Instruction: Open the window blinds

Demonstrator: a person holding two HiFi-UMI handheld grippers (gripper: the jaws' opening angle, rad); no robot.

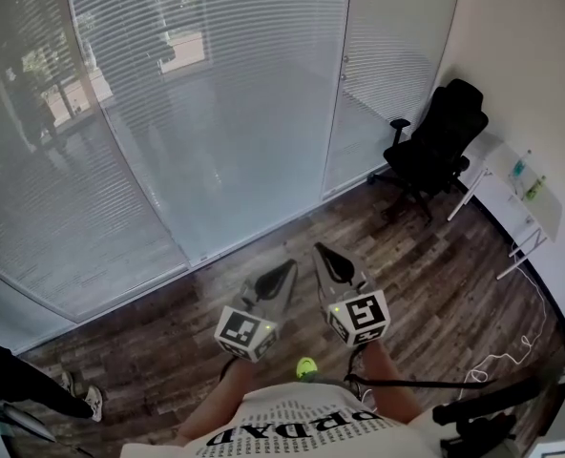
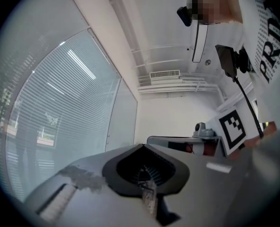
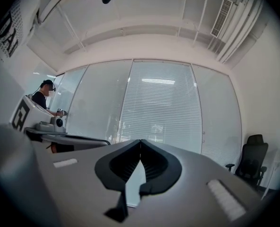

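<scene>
Closed slatted window blinds (image 1: 216,93) cover the glass wall ahead of me; they also show in the right gripper view as blinds (image 3: 161,103) and at the left of the left gripper view as blinds (image 2: 59,103). My left gripper (image 1: 287,265) and right gripper (image 1: 321,251) are held side by side close to my body, over the wood floor, pointing toward the blinds and well short of them. The left gripper (image 2: 142,146) has its jaws together with nothing held. The right gripper (image 3: 140,141) is likewise shut and empty. I see no cord or wand.
A black office chair (image 1: 440,146) stands at the right by the wall, next to a white table (image 1: 516,194). A narrower blind-covered glass panel with a handle (image 1: 343,65) is right of the main panel. Another person's legs (image 1: 34,389) are at lower left. A white cable (image 1: 512,351) lies on the floor.
</scene>
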